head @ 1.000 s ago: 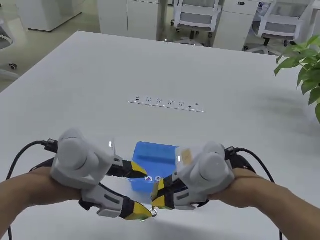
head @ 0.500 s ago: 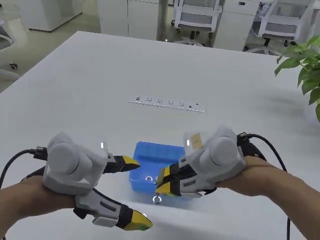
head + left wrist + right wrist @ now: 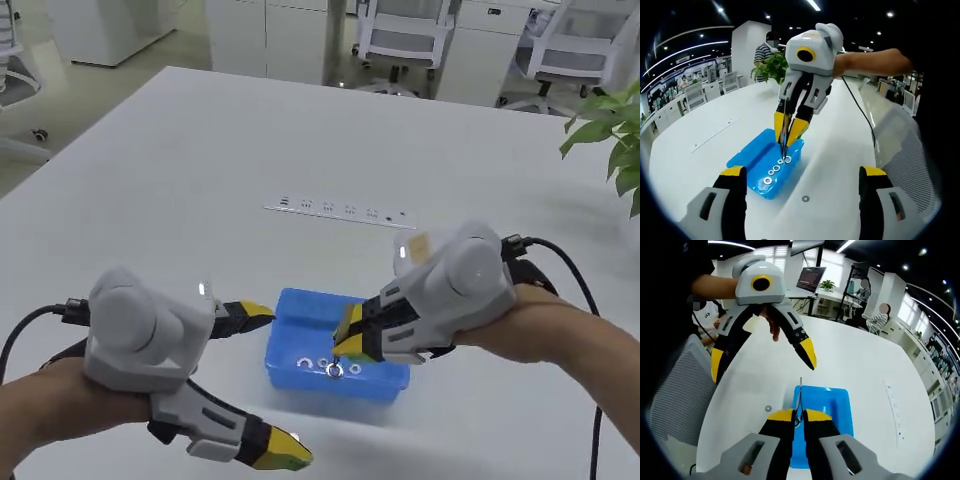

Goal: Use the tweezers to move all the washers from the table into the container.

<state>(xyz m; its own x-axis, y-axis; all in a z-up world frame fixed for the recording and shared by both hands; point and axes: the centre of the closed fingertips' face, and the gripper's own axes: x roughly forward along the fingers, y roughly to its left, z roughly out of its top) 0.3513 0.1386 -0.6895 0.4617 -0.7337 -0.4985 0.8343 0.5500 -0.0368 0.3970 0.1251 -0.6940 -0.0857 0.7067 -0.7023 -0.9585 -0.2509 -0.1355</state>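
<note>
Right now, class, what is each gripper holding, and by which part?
The right gripper is shut on the tweezers, pinching their arms well above the tips, which reach into the blue container. The left gripper is open and holds nothing.

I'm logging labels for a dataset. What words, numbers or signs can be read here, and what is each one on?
None can be read.
Marks on the socket strip: too small.
Pale sticker on the right gripper: blurred.
Monitor screen: blurred.

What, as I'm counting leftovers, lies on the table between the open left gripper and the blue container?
One loose washer on the table, just outside the container, in the left gripper view.
</note>
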